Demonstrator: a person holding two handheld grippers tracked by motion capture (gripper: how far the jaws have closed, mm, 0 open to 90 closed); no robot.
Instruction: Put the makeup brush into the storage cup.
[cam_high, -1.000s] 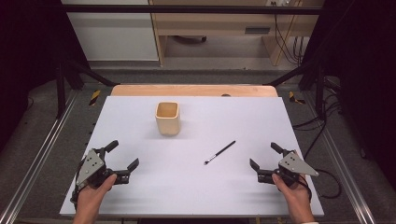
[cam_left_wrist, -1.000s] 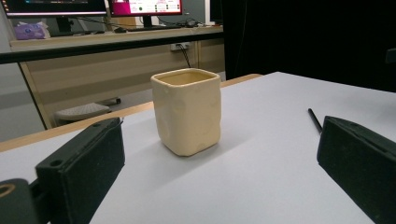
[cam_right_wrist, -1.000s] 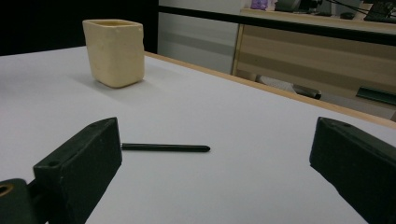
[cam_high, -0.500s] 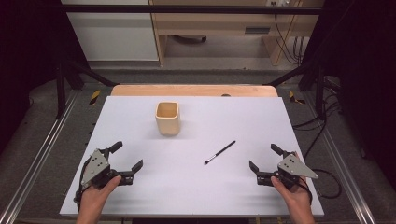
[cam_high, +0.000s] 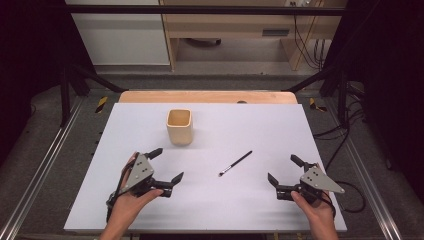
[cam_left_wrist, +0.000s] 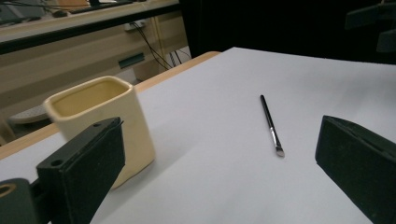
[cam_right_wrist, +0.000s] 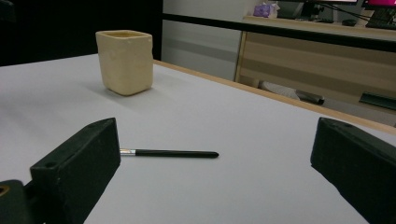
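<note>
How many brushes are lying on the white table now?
1. The brush lies flat on the table, between the left gripper and the right gripper, nearer than the cup. Whether the cup hides another, I cannot tell.

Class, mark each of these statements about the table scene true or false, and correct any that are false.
1. The cream cup stands upright on the white table. True.
2. The black brush lies inside the cup. False: it lies flat on the table, apart from the cup.
3. The left gripper has its jaws open. True.
4. The right gripper is clamped on the brush. False: its jaws are open and hold nothing.
5. The brush lies between the two grippers. True.
</note>
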